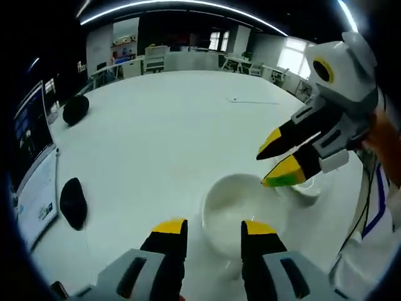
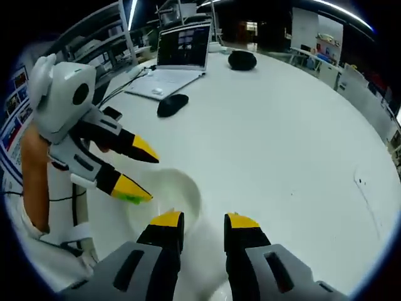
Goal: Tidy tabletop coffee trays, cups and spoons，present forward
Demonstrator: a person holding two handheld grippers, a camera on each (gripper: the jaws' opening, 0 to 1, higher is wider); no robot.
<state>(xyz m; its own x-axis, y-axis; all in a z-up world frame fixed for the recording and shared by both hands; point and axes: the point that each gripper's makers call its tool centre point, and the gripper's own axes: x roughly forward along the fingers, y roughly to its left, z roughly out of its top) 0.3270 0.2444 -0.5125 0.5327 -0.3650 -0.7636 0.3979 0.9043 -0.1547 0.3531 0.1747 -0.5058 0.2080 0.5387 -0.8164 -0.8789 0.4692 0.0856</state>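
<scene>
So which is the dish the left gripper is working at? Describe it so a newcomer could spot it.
On the big white table, look at the near edge, just ahead of the left gripper and its yellow-tipped fingers. The round white saucer lies there, wider and flatter than the small white cup beside it under the right gripper.

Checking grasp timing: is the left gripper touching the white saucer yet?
Apart. In the left gripper view, the left gripper has open jaws hovering short of the white saucer, with table showing between.

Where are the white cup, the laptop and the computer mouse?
white cup [image 1: 241,207]: left gripper view, on its inside.
laptop [image 2: 183,47]: right gripper view, on its open screen.
computer mouse [image 2: 172,105]: right gripper view, on its black top.
</scene>
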